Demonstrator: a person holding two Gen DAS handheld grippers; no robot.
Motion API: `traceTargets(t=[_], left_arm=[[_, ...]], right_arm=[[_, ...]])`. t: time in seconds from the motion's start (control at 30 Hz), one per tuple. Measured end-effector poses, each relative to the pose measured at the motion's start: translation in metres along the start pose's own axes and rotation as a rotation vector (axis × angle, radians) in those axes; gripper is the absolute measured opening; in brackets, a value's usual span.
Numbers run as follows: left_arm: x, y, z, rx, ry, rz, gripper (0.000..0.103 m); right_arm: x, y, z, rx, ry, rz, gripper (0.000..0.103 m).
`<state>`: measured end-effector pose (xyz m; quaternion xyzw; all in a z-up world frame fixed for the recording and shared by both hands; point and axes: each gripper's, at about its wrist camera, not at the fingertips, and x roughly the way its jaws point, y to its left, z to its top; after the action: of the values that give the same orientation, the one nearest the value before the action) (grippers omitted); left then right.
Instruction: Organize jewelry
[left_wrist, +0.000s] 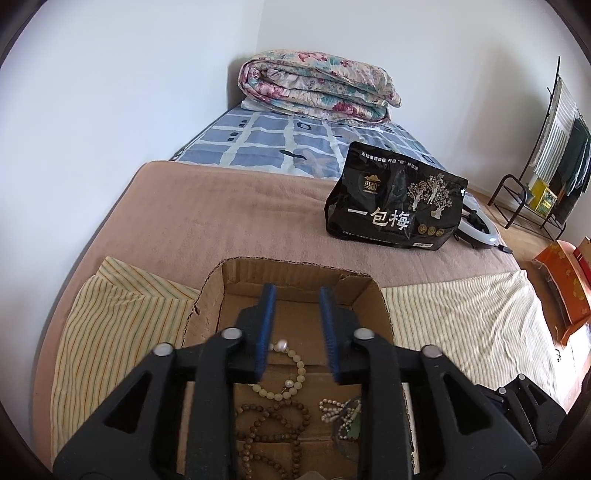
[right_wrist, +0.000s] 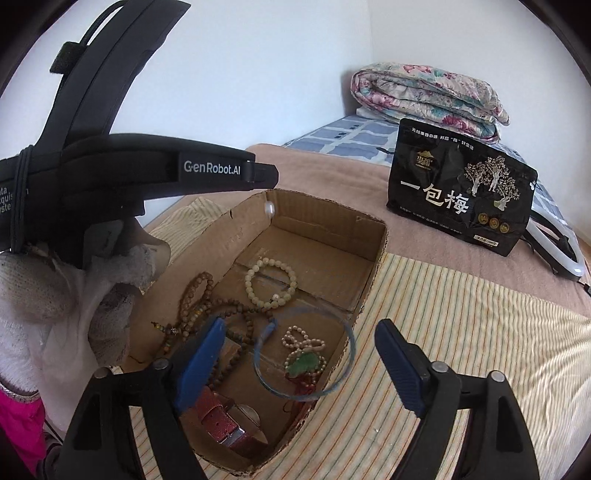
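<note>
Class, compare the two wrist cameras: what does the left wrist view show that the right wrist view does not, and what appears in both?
Only the left wrist view: a clothes rack by the far wall. Only the right wrist view: a watch with a red strap, a clear blue bangle and a gloved hand. Both: the cardboard box, pale bead bracelet, brown bead strand, black bag and folded quilt.

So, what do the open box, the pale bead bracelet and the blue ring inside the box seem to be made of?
Box: corrugated cardboard, plain matte brown; the torn rim shows the fluted layer.
Pale bead bracelet: cream, slightly glossy round beads, perhaps stone, glass or plastic; the look leaves it open.
Blue ring: thin and see-through with a blue tint, probably glass or clear plastic, since the cardboard shows through it.
</note>
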<state>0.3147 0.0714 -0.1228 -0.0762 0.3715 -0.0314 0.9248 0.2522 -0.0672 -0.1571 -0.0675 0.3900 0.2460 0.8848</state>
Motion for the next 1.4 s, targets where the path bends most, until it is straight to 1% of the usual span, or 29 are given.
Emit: traceTargets(t=[0.03, 0.2, 0.37, 0.57, 0.87, 1.23, 1.3, 1.33, 1.4], left_arm=[[0.000, 0.000, 0.000, -0.004, -0.007, -0.002, 0.045], [-0.006, -0.002, 0.002, -0.015, -0.021, -0.012, 0.045], [-0.013, -0.006, 0.003, -0.003, -0.028, -0.013, 0.045], [-0.029, -0.009, 0.006, -0.007, -0.051, -0.012, 0.045], [-0.066, -0.015, 0.007, -0.002, -0.107, -0.009, 0.045], [-0.122, -0.041, 0.000, 0.039, -0.179, -0.003, 0.045], [-0.129, -0.047, -0.003, 0.047, -0.187, 0.004, 0.048], [-0.131, -0.049, -0.004, 0.050, -0.186, 0.013, 0.053], [-0.136, -0.052, -0.008, 0.058, -0.186, 0.019, 0.054]], right_arm=[[-0.001, 0.000, 0.000, 0.003, -0.005, 0.000, 0.090], [-0.004, -0.001, 0.002, 0.003, -0.006, -0.004, 0.090], [-0.008, 0.001, 0.002, 0.000, -0.009, -0.005, 0.090], [-0.017, 0.004, 0.003, -0.004, -0.020, -0.012, 0.090], [-0.042, 0.004, -0.001, -0.013, -0.042, -0.026, 0.090], [-0.084, -0.005, -0.017, -0.008, -0.070, -0.053, 0.090], [-0.092, -0.008, -0.022, -0.013, -0.073, -0.064, 0.094], [-0.095, -0.009, -0.025, -0.012, -0.076, -0.070, 0.098], [-0.103, -0.013, -0.030, -0.007, -0.084, -0.081, 0.099]])
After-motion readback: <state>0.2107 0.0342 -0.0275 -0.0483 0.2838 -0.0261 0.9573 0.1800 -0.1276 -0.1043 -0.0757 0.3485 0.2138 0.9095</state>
